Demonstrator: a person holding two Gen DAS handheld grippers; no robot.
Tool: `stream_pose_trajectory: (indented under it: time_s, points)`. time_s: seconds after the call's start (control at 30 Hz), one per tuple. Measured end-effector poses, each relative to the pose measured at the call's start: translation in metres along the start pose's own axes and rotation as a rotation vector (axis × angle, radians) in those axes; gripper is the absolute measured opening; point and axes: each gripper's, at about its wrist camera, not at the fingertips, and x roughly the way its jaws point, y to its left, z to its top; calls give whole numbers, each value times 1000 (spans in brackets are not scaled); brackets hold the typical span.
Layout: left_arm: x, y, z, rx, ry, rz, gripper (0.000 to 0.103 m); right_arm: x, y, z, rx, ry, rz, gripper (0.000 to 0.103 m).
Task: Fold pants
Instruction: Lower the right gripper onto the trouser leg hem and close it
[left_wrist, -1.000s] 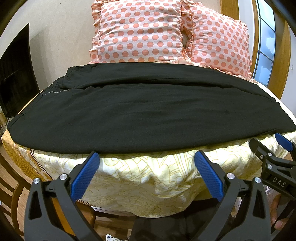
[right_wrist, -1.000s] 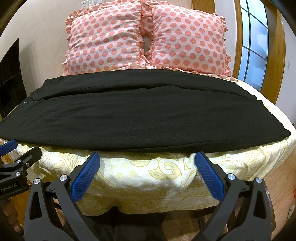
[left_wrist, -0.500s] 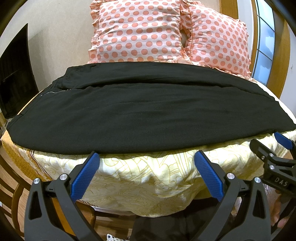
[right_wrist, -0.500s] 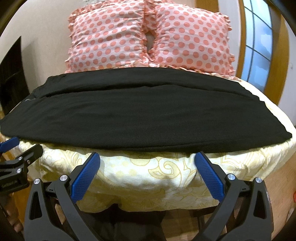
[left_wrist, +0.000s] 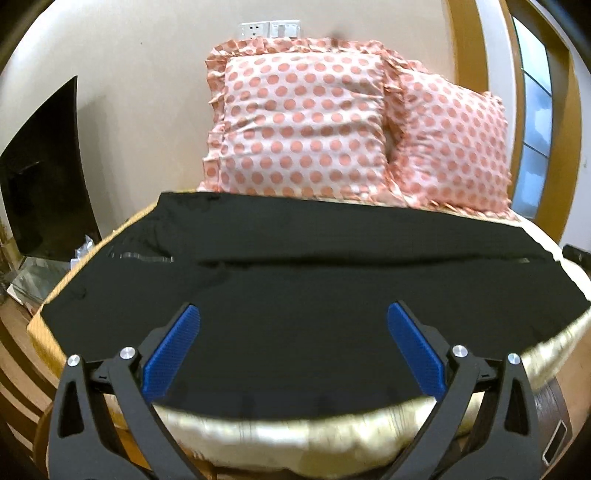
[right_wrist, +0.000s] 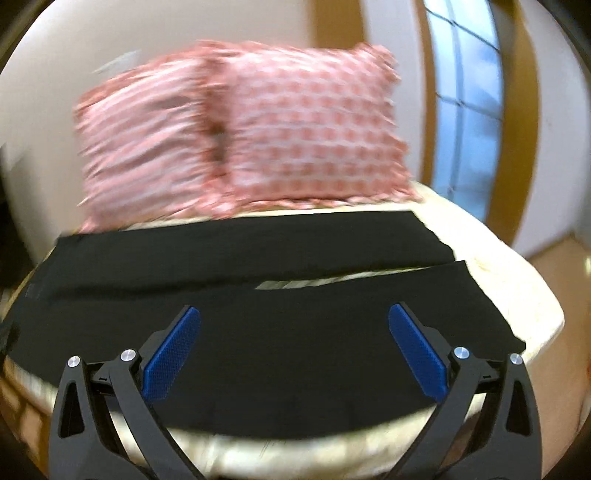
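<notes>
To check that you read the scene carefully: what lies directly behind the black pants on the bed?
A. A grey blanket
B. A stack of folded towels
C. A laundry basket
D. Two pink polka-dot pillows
D: two pink polka-dot pillows stand against the wall just behind the far edge of the black pants.

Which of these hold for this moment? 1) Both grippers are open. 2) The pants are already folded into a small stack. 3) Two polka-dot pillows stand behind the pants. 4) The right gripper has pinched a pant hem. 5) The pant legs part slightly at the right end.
1) True: the left gripper and right gripper both stand wide open.
2) False: the black pants lie spread full length across the bed.
3) True: the pillows lean against the wall.
4) False: its jaws are open above the cloth, gripping nothing.
5) True: a sliver of bedspread shows between them in the right wrist view.
</notes>
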Motion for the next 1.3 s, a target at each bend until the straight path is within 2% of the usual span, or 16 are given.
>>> stream_pose_trajectory:
  time_s: [0.17,0.4,0.57,0.67,0.77,0.83,0.9,0.97,1.0,1.03,1.1,1.17,1.23,1.3]
  points:
    - [40,-3,33,-1,26,19,101,90,-34,59,144,135,-125,102]
    - [103,0,77,-27,57,67,101,225,-65,118,261,315,-318,99]
    - [146,13,79,-78,109,94,101,289,-86,134,367,393,-457,89]
    - [158,20,72,-110,129,70,101,311,-90,136,380,423,-516,86]
    - [164,19,69,-97,127,72,101,324,-89,132,373,460,-553,82]
    - [166,17,68,-86,130,62,101,324,-91,128,379,443,-560,81]
    - [168,16,67,-82,139,48,101,322,-92,126,369,422,-539,72]
    - [170,16,67,-91,142,38,101,317,-95,124,381,401,-511,53]
    - [170,17,67,-98,146,32,101,310,-94,122,388,392,-496,48]
    - [171,18,67,-103,150,30,101,305,-97,120,390,379,-492,36]
    - [173,20,67,-116,159,23,101,297,-101,116,401,357,-450,30]
    - [174,22,66,-128,164,18,101,287,-109,113,445,325,-373,15]
    - [176,24,66,-141,170,12,101,274,-115,111,493,291,-308,7]
    - [177,26,65,-154,174,9,101,257,-117,111,507,238,-267,6]
